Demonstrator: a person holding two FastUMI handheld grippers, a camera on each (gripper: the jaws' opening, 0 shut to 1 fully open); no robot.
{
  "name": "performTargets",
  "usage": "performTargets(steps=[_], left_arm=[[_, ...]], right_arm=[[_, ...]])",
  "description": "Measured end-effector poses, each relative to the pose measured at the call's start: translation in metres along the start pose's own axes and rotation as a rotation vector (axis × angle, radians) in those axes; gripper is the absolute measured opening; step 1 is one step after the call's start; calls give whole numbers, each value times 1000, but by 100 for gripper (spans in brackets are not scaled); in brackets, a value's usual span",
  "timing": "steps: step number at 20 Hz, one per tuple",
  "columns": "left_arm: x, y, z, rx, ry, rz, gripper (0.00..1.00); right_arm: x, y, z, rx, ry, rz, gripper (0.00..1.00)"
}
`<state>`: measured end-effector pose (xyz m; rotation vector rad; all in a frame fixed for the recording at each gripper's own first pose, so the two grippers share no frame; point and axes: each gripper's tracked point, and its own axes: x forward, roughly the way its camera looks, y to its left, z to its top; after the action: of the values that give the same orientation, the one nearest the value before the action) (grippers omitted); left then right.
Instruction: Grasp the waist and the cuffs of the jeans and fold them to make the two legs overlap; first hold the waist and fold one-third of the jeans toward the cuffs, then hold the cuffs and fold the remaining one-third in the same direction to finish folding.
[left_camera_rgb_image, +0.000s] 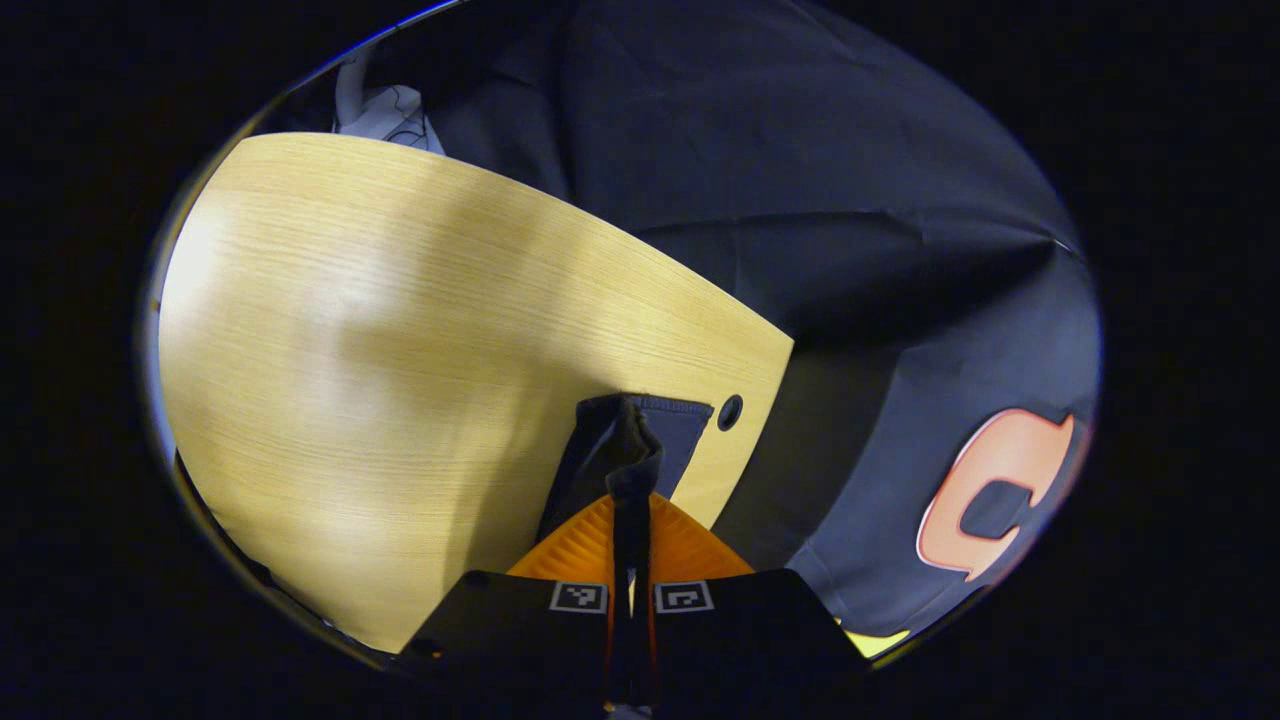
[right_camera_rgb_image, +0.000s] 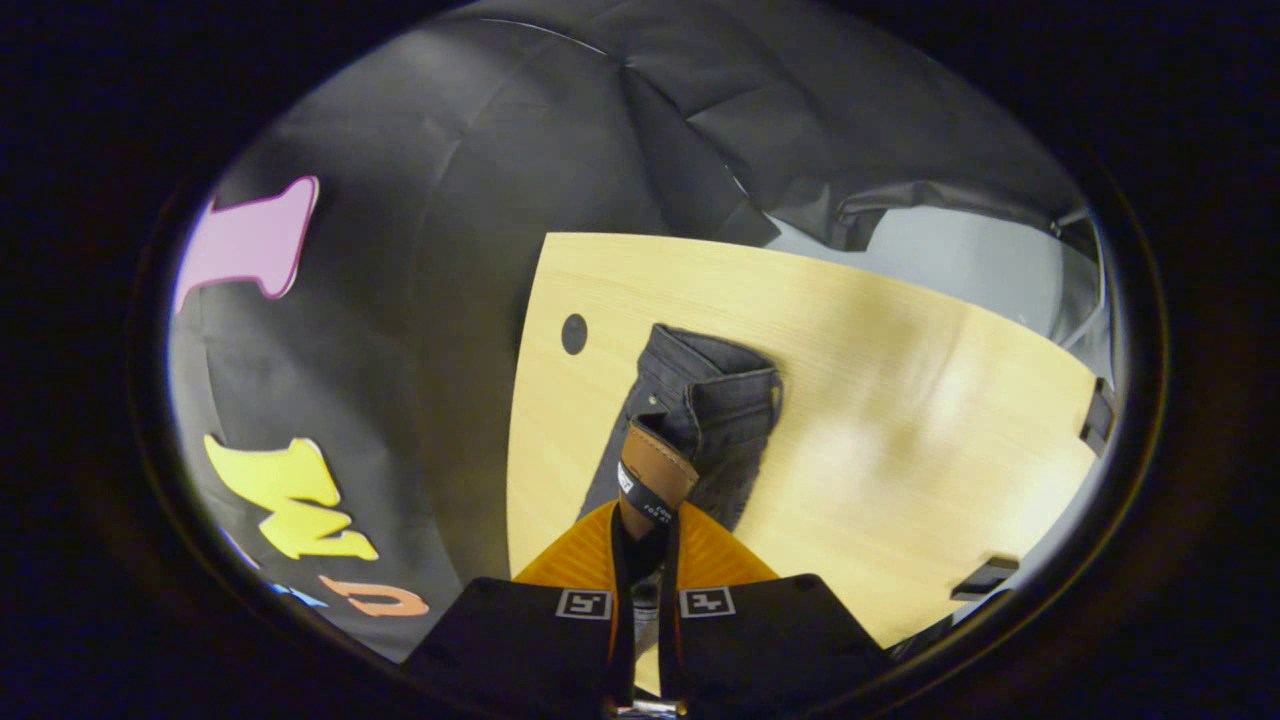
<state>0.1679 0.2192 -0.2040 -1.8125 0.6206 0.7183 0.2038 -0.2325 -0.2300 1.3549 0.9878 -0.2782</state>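
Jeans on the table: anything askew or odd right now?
Nothing stands out. Both grippers, left and right, pinch the dark jeans, lifted and bunched over the wooden table, near its edge by the round hole.

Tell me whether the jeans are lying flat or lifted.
Lifted at two ends. The jeans hang from the right gripper, shut on the waist patch, and the left gripper, shut on dark cloth, above the table.

A pale wood-grain bench (left_camera_rgb_image: 400, 330) with a round cable hole (left_camera_rgb_image: 730, 412) near its edge stands against the creased black cloth wall (left_camera_rgb_image: 800, 150). Soft light glares on the benchtop. Beyond the bench's far edge, a grey-white surface (right_camera_rgb_image: 960, 260) shows beneath the cloth.
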Motion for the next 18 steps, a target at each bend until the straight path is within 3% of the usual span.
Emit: performTargets(steps=[3,6,7,9,13,15,18], left_arm=[[25,-25,-6,14,-21,14,4],[59,-43,-16,14,-40,35,4],[70,-43,-16,22,-49,47,3],[91,-47,-18,48,-55,76,4],[136,-40,-22,97,-33,142,4],[151,-33,-21,115,-40,165,5],[162,-32,-27,136,-14,167,7]], right_arm=[[28,19,16,30,10,13,14],[58,29,31,38,19,6,6],[66,31,34,43,20,4,10],[85,31,39,49,27,-9,6],[117,25,44,94,33,-30,10],[126,20,45,96,34,-49,5],[136,20,47,95,29,-59,12]])
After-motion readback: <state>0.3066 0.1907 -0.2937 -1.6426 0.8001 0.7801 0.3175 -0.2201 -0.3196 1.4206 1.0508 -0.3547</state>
